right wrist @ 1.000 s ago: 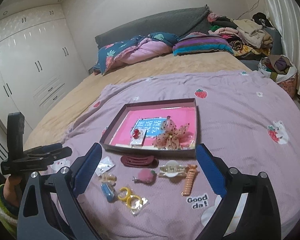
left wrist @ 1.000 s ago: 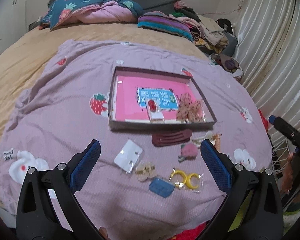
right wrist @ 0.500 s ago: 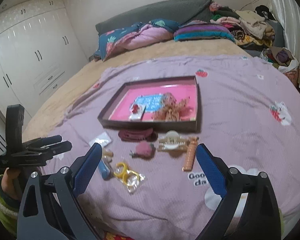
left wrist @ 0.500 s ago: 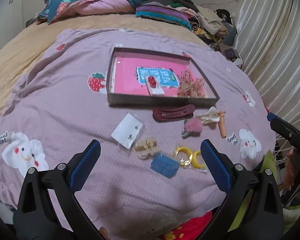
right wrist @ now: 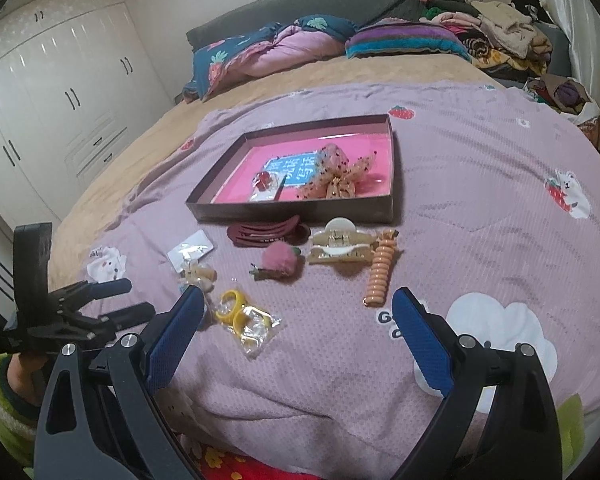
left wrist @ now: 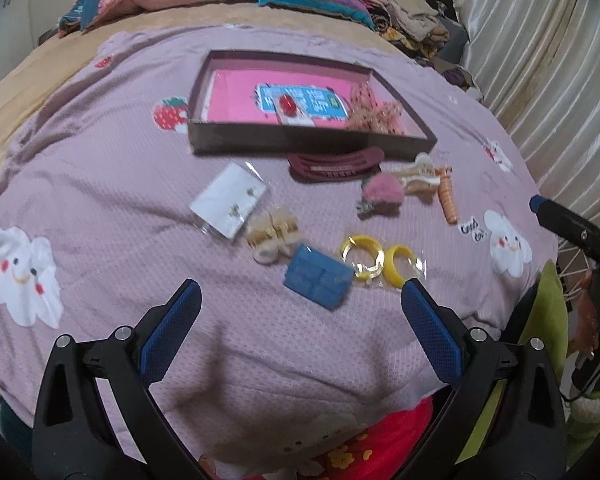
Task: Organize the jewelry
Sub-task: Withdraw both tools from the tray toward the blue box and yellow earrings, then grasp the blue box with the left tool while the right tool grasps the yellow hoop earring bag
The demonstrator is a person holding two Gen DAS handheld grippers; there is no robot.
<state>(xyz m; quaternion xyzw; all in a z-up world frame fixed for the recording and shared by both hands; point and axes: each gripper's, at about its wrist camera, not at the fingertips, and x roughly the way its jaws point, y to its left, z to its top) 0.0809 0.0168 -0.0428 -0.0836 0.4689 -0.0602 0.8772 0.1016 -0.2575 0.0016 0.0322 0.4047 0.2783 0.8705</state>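
A dark shallow box (left wrist: pixel 204 128) (right wrist: pixel 316 208) with a pink lining lies on the purple blanket; inside are a red earring card (left wrist: pixel 289 105) and a dotted bow (right wrist: pixel 334 178). In front of it lie a maroon clip (left wrist: pixel 336 162), a pink pompom clip (right wrist: pixel 278 262), a cream claw clip (right wrist: pixel 338 246), an orange coil tie (right wrist: pixel 380 274), yellow hoops in a bag (left wrist: pixel 380 260), a blue clip (left wrist: pixel 318 276), a beige clip (left wrist: pixel 274 232) and a white earring card (left wrist: pixel 230 198). My left gripper (left wrist: pixel 300 300) hangs open just short of the blue clip. My right gripper (right wrist: pixel 296 308) is open too, with nothing in it.
Pillows, a folded quilt (right wrist: pixel 268 56) and piled clothes (right wrist: pixel 496 28) sit at the head of the bed. A white wardrobe (right wrist: pixel 52 112) stands on the left, curtains (left wrist: pixel 540 60) on the right. The blanket's near edge drops off below both grippers.
Both grippers have moved down and forward toward the loose pieces on the blanket, which now look larger and nearer. Nothing was picked up; both stayed open.
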